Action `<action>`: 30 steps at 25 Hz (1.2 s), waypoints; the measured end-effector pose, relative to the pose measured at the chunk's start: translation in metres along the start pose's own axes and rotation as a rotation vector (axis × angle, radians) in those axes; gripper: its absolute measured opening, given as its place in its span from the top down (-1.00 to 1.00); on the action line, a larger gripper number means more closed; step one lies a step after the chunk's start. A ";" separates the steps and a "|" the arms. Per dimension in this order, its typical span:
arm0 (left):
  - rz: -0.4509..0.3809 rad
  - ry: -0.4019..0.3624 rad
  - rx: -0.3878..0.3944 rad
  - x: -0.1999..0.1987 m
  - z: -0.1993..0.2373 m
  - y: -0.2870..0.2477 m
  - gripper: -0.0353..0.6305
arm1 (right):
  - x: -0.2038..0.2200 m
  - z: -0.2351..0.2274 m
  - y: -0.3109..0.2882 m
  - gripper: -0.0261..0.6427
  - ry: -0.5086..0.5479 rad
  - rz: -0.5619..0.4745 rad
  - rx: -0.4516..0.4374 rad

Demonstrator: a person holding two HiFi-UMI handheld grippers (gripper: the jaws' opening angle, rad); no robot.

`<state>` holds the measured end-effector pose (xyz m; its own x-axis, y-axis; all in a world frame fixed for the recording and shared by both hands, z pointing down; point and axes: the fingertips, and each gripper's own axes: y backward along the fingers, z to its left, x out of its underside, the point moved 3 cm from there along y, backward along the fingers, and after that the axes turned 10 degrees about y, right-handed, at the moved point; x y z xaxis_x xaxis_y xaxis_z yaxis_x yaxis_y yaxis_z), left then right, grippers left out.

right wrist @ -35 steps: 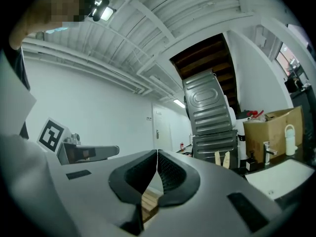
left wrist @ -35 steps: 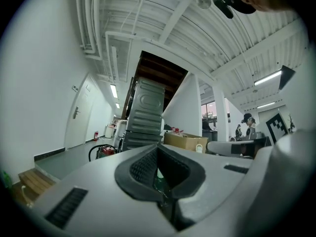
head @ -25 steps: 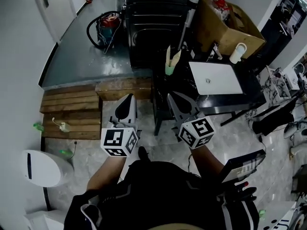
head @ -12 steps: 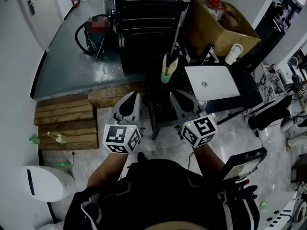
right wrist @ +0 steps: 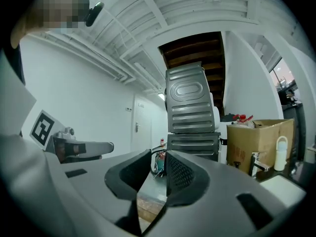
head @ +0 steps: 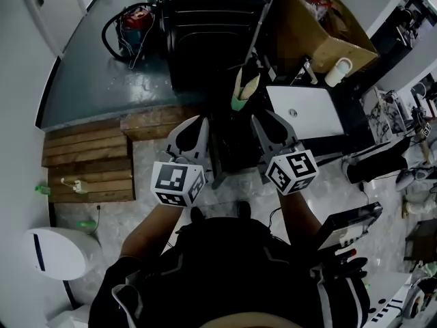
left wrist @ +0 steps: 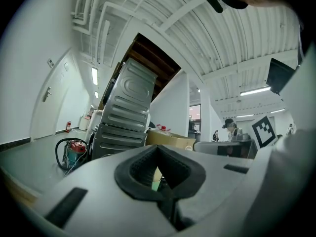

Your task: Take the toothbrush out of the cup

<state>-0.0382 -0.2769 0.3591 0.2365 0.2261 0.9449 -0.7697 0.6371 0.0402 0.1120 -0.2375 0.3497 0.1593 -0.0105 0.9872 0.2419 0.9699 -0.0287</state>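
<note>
- Two empty tongs by the bench edge: left tongs closed, right tongs just opening, narrow gap.
- cup with toothbrush ahead between them, untouched.

Reads dim and underexposed in the head view: loses detail in the black ribbed unit and in the dark clothing at the bottom, leaves the white sink top as the brightest patch, and lays a soft sheen on the grey floor. Bows walls and edges strongly, fisheye fashion. Turns far brighter in both gripper views, lit by ceiling strip lights bouncing off white walls. Blacks out the corners in a round vignette. Blurs the near foreground, keeps the room beyond sharp. Keeps shadows soft and diffuse.
</note>
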 end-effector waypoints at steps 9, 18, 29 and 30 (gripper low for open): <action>-0.006 -0.062 -0.073 0.008 -0.008 -0.028 0.89 | 0.017 -0.043 -0.016 0.45 -0.019 0.008 -0.046; -0.011 -0.039 -0.150 0.032 -0.018 -0.057 0.89 | 0.055 -0.106 -0.050 0.22 -0.042 0.058 -0.072; 0.039 -0.029 -0.300 0.056 -0.015 -0.080 0.89 | 0.117 -0.132 -0.110 0.18 -0.055 0.131 -0.182; 0.042 -0.026 -0.312 0.058 -0.015 -0.082 0.89 | 0.122 -0.132 -0.114 0.18 -0.054 0.139 -0.191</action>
<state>0.0474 -0.3043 0.4060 0.1897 0.2404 0.9520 -0.5588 0.8237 -0.0966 0.2303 -0.3810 0.4525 0.1539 0.1374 0.9785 0.3991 0.8973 -0.1888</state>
